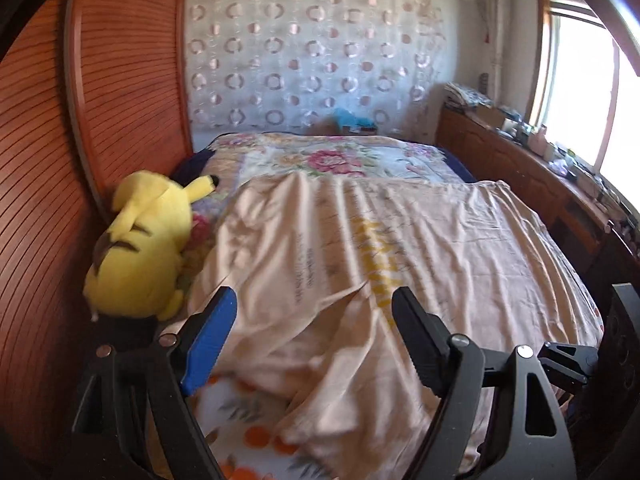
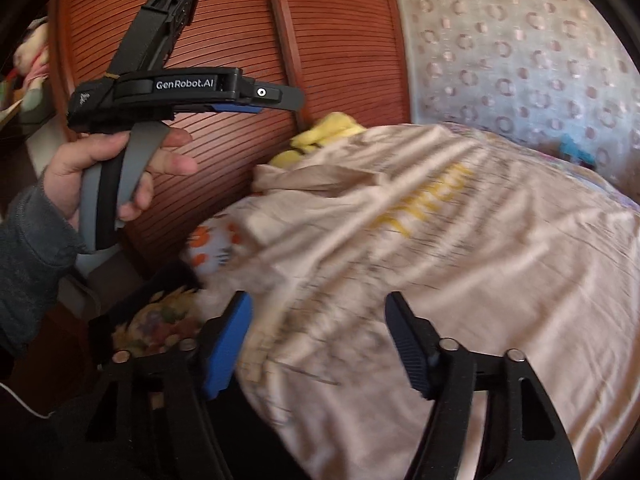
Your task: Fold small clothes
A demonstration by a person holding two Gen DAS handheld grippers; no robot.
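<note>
A pale peach T-shirt (image 1: pixel 400 240) with yellow lettering lies spread and wrinkled on the bed; a sleeve is folded over near the left side. It also shows in the right wrist view (image 2: pixel 440 260). My left gripper (image 1: pixel 314 300) is open and empty, held above the shirt's near edge. In the right wrist view the left gripper (image 2: pixel 276 98) appears from the side, held up in a hand above the shirt's left edge. My right gripper (image 2: pixel 320 304) is open and empty, above the shirt's near part.
A yellow plush toy (image 1: pixel 140 248) lies at the bed's left side against a ribbed wooden wardrobe (image 1: pixel 120 80). A floral bedcover (image 1: pixel 320 156) lies under the shirt. A wooden cabinet (image 1: pixel 520 168) with clutter stands at the right, below a window.
</note>
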